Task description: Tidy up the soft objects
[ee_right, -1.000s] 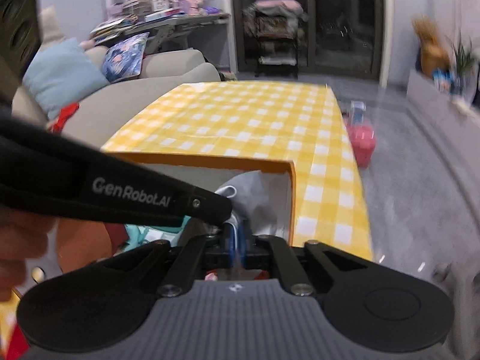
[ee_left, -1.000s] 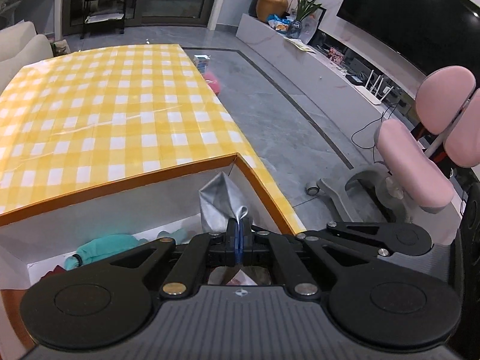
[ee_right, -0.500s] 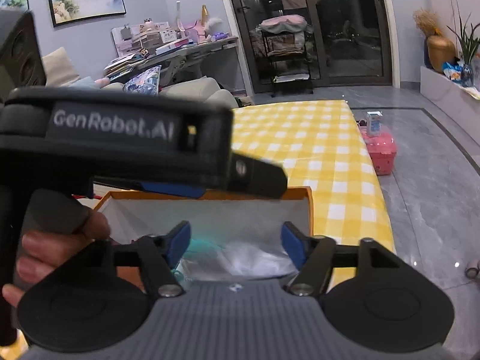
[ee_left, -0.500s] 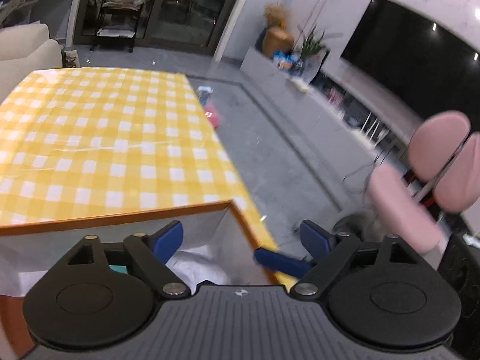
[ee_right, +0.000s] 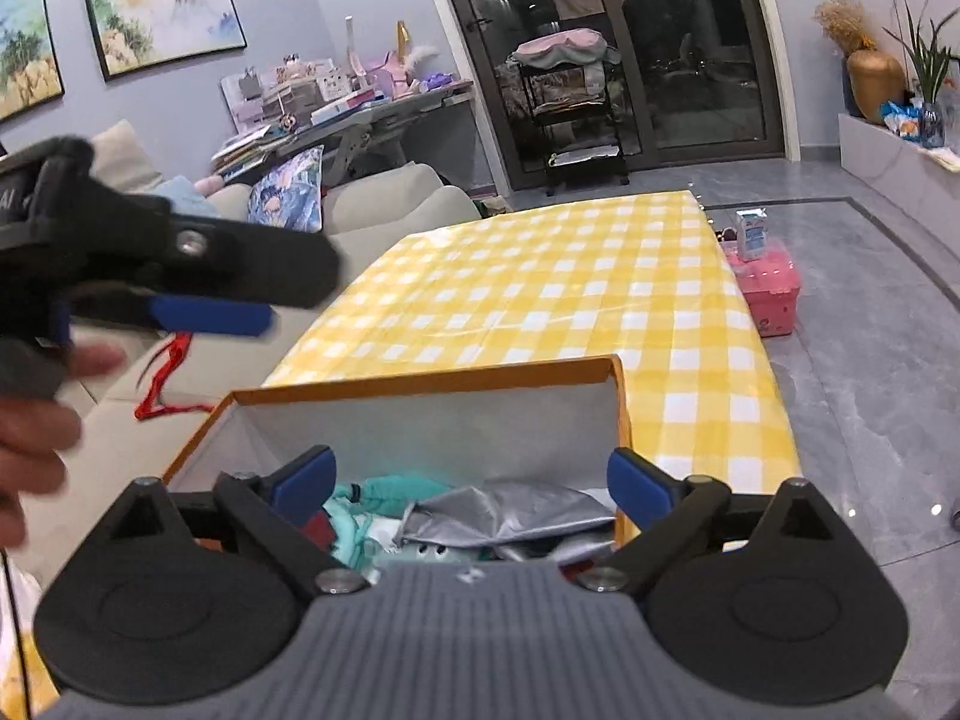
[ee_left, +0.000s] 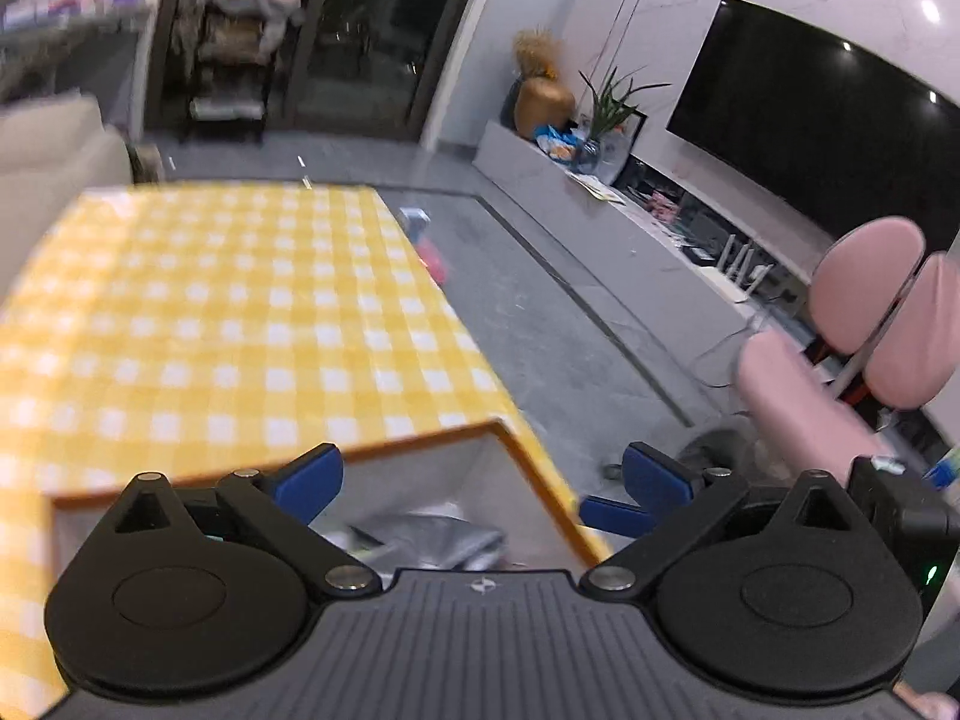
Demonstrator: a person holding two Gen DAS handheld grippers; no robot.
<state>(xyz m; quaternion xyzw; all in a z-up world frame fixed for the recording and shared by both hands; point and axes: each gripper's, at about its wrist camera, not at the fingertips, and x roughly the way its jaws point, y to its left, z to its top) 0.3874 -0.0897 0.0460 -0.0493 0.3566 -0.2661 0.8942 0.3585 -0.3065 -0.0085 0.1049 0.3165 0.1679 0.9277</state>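
An orange-rimmed storage box [ee_right: 432, 381] with white inner walls stands on the near end of the table. A silver-grey fabric piece [ee_right: 510, 519] lies inside it on top of teal soft items [ee_right: 384, 489]. It shows blurred in the left wrist view [ee_left: 420, 537], under the box rim [ee_left: 420, 441]. My right gripper [ee_right: 474, 483] is open and empty above the box. My left gripper [ee_left: 480, 474] is open and empty above the box's right corner; it also shows in the right wrist view [ee_right: 210, 315], raised at the left.
The table carries a yellow-and-white checked cloth [ee_right: 540, 300]. A beige sofa [ee_right: 372, 210] with cushions stands left of it. A pink case [ee_right: 765, 285] sits on the grey floor to the right. A pink chair [ee_left: 840, 348] stands at the right.
Both grippers were shut on the silver-grey fabric over the box. They opened, the fabric dropped into the box, and both have lifted up and away.
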